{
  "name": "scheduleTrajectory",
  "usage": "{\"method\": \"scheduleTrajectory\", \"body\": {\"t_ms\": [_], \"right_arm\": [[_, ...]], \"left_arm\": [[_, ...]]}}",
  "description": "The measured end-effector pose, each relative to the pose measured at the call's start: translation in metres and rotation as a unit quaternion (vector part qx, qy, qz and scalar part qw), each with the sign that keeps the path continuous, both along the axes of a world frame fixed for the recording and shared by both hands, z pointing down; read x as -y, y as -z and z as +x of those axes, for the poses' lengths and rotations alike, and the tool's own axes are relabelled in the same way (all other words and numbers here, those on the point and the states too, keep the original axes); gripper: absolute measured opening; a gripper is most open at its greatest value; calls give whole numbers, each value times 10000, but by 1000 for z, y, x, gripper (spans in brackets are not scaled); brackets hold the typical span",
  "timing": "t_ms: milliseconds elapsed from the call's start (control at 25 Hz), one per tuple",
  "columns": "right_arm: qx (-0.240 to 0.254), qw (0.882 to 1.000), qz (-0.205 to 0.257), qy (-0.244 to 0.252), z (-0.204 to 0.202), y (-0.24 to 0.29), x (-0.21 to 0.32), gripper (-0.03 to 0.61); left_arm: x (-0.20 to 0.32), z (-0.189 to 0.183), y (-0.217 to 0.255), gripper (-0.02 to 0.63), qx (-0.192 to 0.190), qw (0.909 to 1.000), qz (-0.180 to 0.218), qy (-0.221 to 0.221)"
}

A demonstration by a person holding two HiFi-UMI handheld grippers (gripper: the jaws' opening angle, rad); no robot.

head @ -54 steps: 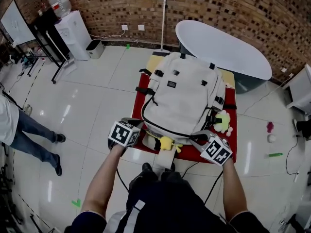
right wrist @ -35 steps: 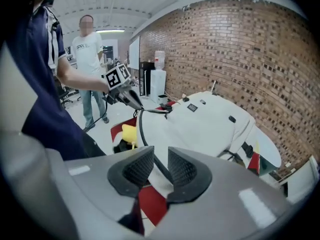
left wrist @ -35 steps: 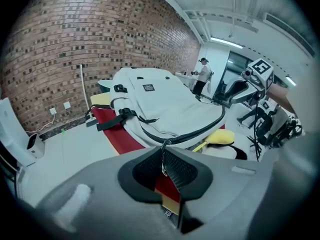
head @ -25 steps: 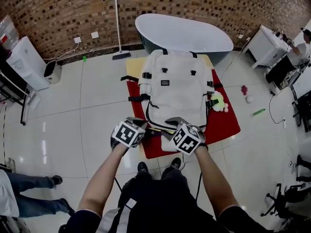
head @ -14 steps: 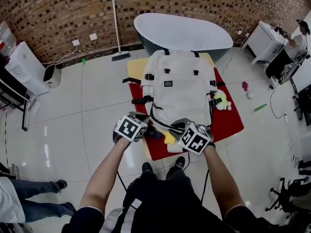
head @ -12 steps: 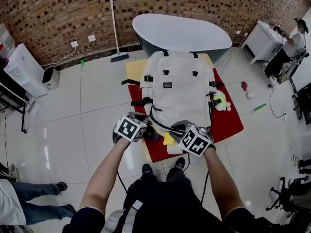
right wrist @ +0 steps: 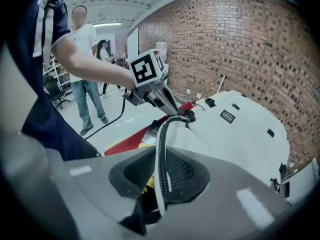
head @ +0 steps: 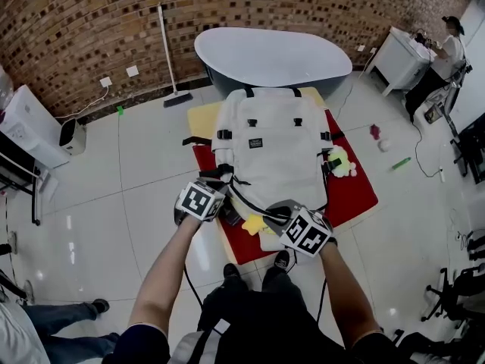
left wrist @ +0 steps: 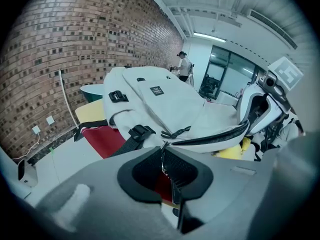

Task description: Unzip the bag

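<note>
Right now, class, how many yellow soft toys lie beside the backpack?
2. One yellow toy lies at the backpack's near, opened end; the other toy sits on the red mat by its right side. More may be hidden inside.

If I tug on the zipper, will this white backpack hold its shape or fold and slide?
The backpack looks like soft fabric. Its unzipped edge already curls loosely, so it will likely flop rather than hold stiff. Lying flat and bulky on the red mat, it probably drags instead of tipping.

bag (head: 269, 154): off-white, black zip (right wrist: 160, 149) | mat (head: 355, 197): red | wall (head: 91, 14): brown brick | floor (head: 136, 173): glossy white tiles
</note>
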State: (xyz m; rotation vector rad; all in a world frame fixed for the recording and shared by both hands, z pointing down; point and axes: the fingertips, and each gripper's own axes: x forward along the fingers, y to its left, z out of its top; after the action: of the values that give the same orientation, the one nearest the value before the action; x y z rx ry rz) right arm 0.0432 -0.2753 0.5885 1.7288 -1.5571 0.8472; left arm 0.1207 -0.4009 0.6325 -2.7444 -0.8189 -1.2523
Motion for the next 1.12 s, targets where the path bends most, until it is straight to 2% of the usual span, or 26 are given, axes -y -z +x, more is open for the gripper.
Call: {"method": "scheduleTrajectory", "body": {"t_ms": [160,320,440,560,680,800,920,1000,1040,1120], "right_arm": [[54,9999,26,-125,2,-1,0,65],[272,9990,203,-277,4,-7,2,98],[355,9971,518,-424,6,0,1,140],[322,9931,956,-604,13,16,-1,146],[361,9822,1604,-911,20,42,-5,124],[602,9623,2438,-1045,23,73,-3,6],[702,9425,3108,-1013,25,102,6,6],[632,9293,3473,-1090,24,121,7,6],[592,9224,3642,-1142,24,131,6,6],[470,9123,3883,-1217,26,148,6,6]], "left_arm": [[-2,2,-6,29,73,9996,-283,21],[-1,-6,-11,42,132,9987,-472,140],[-1,-17,-12,131,228,9976,-598,276],[7,-30,4,144,148,9956,-753,534],[11,-38,38,143,-230,9919,-883,887],[-4,-43,82,141,-896,9813,-1231,1174],[-27,-45,127,122,-1558,9686,-1518,1204],[-42,-46,153,28,-1909,9606,-1596,1237],[-50,-47,164,2,-2057,9569,-1621,1252],[-64,-47,184,2,-2292,9510,-1658,1248]]}}
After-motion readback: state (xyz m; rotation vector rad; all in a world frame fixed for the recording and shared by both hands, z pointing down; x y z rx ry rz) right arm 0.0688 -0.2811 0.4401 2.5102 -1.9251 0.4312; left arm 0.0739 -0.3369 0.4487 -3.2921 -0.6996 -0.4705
